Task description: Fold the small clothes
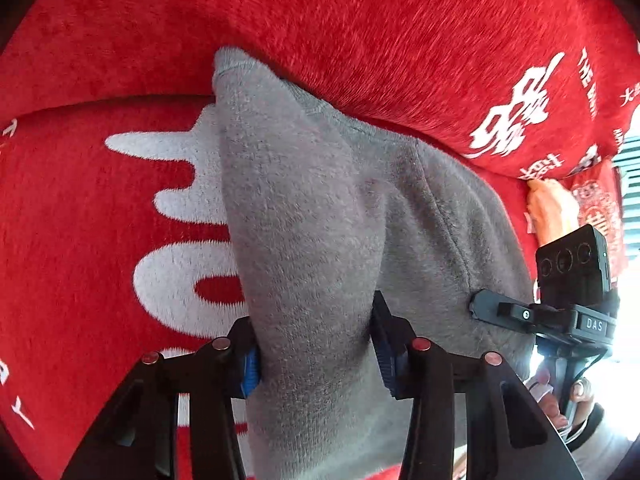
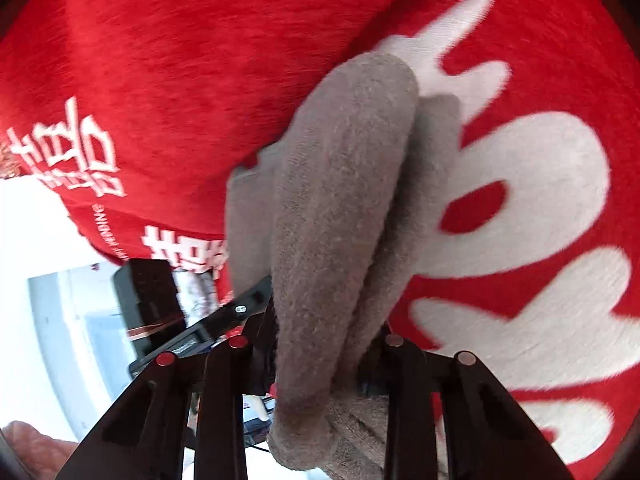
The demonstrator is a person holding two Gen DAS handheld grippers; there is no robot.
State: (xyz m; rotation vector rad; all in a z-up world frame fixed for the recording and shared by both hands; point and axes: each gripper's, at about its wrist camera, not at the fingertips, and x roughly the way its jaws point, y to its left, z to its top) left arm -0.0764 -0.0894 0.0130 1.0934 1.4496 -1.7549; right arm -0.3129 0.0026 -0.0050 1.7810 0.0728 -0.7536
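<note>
A grey fleecy garment (image 1: 304, 216) hangs bunched over the red blanket, one end trailing away from me. My left gripper (image 1: 316, 360) is shut on it, and the blue pads (image 1: 251, 372) pinch the cloth from both sides. In the same view the right gripper (image 1: 486, 306) comes in from the right with its tip at the garment's edge. In the right wrist view the grey garment (image 2: 340, 200) rises in thick folds out of my right gripper (image 2: 320, 360), which is shut on it. The left gripper (image 2: 240, 308) shows low on the left there, against the cloth.
A red plush blanket (image 1: 100, 240) with large white lettering covers the surface and rises in a fold behind (image 1: 400, 40). An orange cloth (image 1: 554, 212) lies at the far right. A person's hand (image 1: 560, 404) grips the right handle. Bright white floor (image 2: 48, 240) shows left.
</note>
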